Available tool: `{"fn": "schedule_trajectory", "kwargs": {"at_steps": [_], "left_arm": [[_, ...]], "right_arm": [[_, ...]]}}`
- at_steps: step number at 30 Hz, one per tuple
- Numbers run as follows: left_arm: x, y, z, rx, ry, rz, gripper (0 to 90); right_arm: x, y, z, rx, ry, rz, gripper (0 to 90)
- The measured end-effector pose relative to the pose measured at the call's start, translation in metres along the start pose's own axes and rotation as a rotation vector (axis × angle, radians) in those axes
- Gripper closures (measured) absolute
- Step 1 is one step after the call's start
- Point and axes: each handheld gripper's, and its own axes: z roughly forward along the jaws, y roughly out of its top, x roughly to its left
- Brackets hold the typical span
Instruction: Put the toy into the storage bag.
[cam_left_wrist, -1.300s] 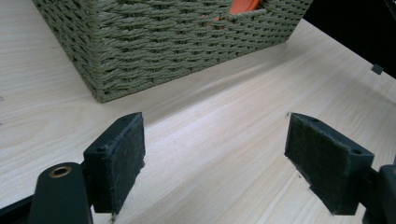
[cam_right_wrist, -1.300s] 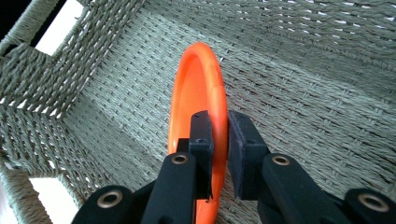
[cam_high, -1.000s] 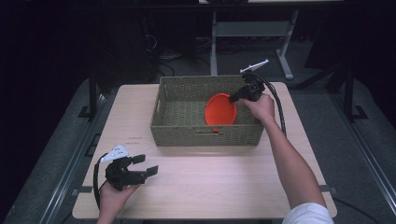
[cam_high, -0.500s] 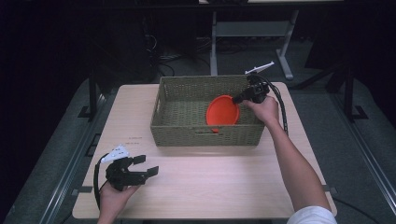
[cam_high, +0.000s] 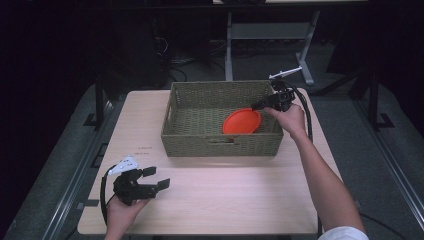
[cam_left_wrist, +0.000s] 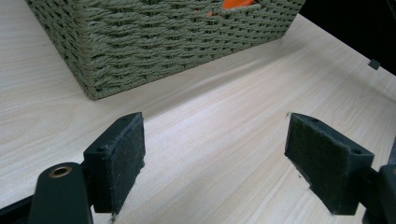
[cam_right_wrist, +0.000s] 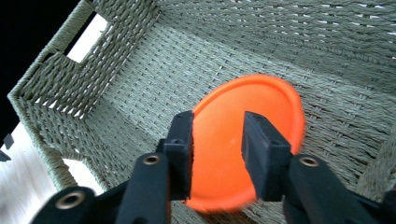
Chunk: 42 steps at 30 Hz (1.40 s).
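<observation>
The right tool (cam_high: 260, 105) hangs over the right end of the basket (cam_high: 220, 144), and its jaws point down and inward at the orange plate (cam_high: 242, 121). Its jaws have just been opening and now stand parted, with a gap between the pads (cam_right_wrist: 186, 154). In the right gripper view the plate (cam_right_wrist: 219, 149) shows through that gap and lies beyond the pads, so nothing is clamped and the tool is released. The plate sits inside the basket, in its right half, on the woven floor (cam_right_wrist: 140, 98) and close to the near wall. Its blurred lower rim leaves it unclear whether it lies flat or leans. The person's right hand (cam_high: 290, 117) holds the tool from above the basket's right rim, and the black cable loops off behind the wrist.

The left tool (cam_high: 150, 179) rests low over the front left part of the desk (cam_high: 240, 200), held by the left hand (cam_high: 122, 210), well apart from the basket. Its jaws are spread wide and released. In the left gripper view the two pads (cam_left_wrist: 128, 154) stand far apart with bare wood between them, and the basket's near corner (cam_left_wrist: 93, 88) rises just ahead.

The basket stands in the middle of the desk toward the far edge.
</observation>
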Motion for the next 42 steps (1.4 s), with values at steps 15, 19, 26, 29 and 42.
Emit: {"fn": "schedule_trajectory", "kwargs": {"at_steps": [15,19,26,29,42], "left_arm": [[0.000,0.000,-0.003,-0.007,0.001,0.004,19.3],[-0.001,0.000,-0.004,-0.011,0.003,-0.002,19.3],[0.000,-0.001,-0.003,-0.008,0.004,-0.005,19.1],[0.000,-0.001,-0.004,-0.013,0.010,-0.002,19.0],[0.001,-0.001,-0.004,-0.012,0.014,-0.006,18.7]], "right_arm": [[0.021,-0.003,-0.010,-0.014,0.075,-0.066,37.1],[0.027,-0.005,-0.012,-0.018,0.084,-0.087,34.8],[0.028,-0.010,-0.018,-0.028,0.106,-0.085,29.8],[0.028,-0.012,-0.022,-0.034,0.112,-0.090,28.5],[0.036,-0.027,-0.037,-0.054,0.141,-0.120,26.6]]}}
